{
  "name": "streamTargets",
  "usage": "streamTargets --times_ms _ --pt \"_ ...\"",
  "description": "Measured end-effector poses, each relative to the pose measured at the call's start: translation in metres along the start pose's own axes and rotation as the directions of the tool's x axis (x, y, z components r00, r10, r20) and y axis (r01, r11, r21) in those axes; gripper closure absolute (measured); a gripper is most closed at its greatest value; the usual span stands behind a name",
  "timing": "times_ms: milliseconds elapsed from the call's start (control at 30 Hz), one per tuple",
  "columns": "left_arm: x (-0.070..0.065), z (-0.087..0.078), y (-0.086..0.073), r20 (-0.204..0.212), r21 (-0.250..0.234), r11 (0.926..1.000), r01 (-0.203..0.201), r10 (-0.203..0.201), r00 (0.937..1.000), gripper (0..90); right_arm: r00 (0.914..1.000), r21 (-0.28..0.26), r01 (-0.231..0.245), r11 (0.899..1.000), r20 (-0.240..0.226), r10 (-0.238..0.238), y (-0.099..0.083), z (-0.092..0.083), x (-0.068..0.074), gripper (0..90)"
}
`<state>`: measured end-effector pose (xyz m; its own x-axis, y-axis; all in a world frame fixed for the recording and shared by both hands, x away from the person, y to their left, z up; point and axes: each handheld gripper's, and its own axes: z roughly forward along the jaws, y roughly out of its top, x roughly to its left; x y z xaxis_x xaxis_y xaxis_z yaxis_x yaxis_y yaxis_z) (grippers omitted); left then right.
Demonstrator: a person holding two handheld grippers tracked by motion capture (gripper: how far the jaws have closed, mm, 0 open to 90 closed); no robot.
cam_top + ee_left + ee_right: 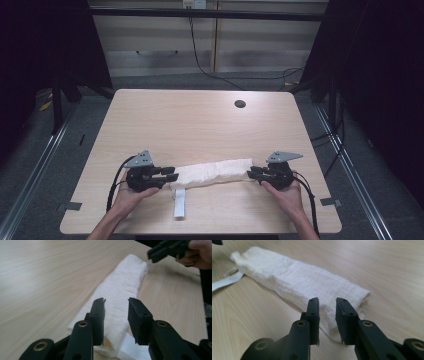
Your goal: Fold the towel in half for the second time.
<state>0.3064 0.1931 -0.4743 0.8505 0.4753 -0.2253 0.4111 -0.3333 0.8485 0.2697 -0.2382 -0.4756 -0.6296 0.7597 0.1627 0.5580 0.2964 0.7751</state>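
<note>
Long roll of white crinkled cloth [215, 173] lying on pale wood-grain worktop [200, 120]. Left claw [169, 174] and right claw [254, 173] sitting at the roll's opposite ends, jaws parted, gripping nothing.

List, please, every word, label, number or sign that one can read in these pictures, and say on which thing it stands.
None can be read.
White strap beside the rolled white cloth: blank.
Small yellow and white tags on the far wall: too small to read.
Grippers and table: no marking visible.
</note>
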Motion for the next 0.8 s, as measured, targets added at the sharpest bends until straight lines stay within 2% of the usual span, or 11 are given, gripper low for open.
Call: streamTargets --times_ms 100,267,333,467,500,567,600,700,767,800 --pt "0.003 -0.002 -0.002 -0.015 0.014 0.9998 0.011 -0.011 0.9998 66.0 0.9999 -0.025 -0.01 1.0 0.007 0.01 0.001 -0.009 -0.002 73.3" --pt "-0.001 -0.013 -0.002 -0.028 0.008 0.9994 0.033 -0.033 0.9991 59.9 0.9992 -0.056 -0.031 0.998 0.022 0.032 0.0 -0.023 -0.007 72.3" --pt "-0.003 -0.019 -0.004 -0.029 0.011 0.9987 0.05 -0.05 0.9983 55.7 0.9988 -0.068 -0.034 0.997 0.033 0.037 0.0 -0.031 -0.006 68.8" --pt "-0.004 -0.033 -0.013 -0.064 0.031 0.9962 0.081 -0.079 0.9948 50.2 0.9979 -0.085 -0.052 0.995 0.035 0.055 -0.005 -0.045 -0.002 59.2" --pt "-0.004 -0.037 -0.015 -0.072 0.042 0.9963 0.074 -0.071 0.9949 50.2 0.9972 -0.082 -0.058 0.995 0.042 0.062 -0.008 -0.05 0.0 57.2" --pt "-0.003 -0.045 -0.019 -0.08 0.053 0.9953 0.08 -0.076 0.9939 48.2 0.9981 -0.063 -0.037 0.997 0.046 0.04 -0.012 -0.056 0.001 55.7" --pt "-0.001 -0.051 -0.022 -0.095 0.058 0.9944 0.088 -0.082 0.9921 46.7 0.9984 -0.059 -0.031 0.998 0.046 0.033 -0.014 -0.059 0.001 55.1" --pt "0.003 -0.061 -0.03 -0.142 0.047 0.9915 0.121 -0.114 0.9833 43.1 0.9966 -0.075 -0.058 0.996 0.054 0.062 -0.023 -0.069 -0.001 52.8" --pt "0.006 -0.063 -0.034 -0.158 0.067 0.9925 0.102 -0.09 0.9833 39.2 0.9938 -0.087 -0.078 0.993 0.072 0.084 -0.029 -0.073 -0.004 51.1" --pt "0.005 -0.065 -0.036 -0.185 0.069 0.9919 0.107 -0.092 0.9783 39.1 0.9923 -0.099 -0.089 0.991 0.078 0.097 -0.033 -0.074 -0.006 49.9"
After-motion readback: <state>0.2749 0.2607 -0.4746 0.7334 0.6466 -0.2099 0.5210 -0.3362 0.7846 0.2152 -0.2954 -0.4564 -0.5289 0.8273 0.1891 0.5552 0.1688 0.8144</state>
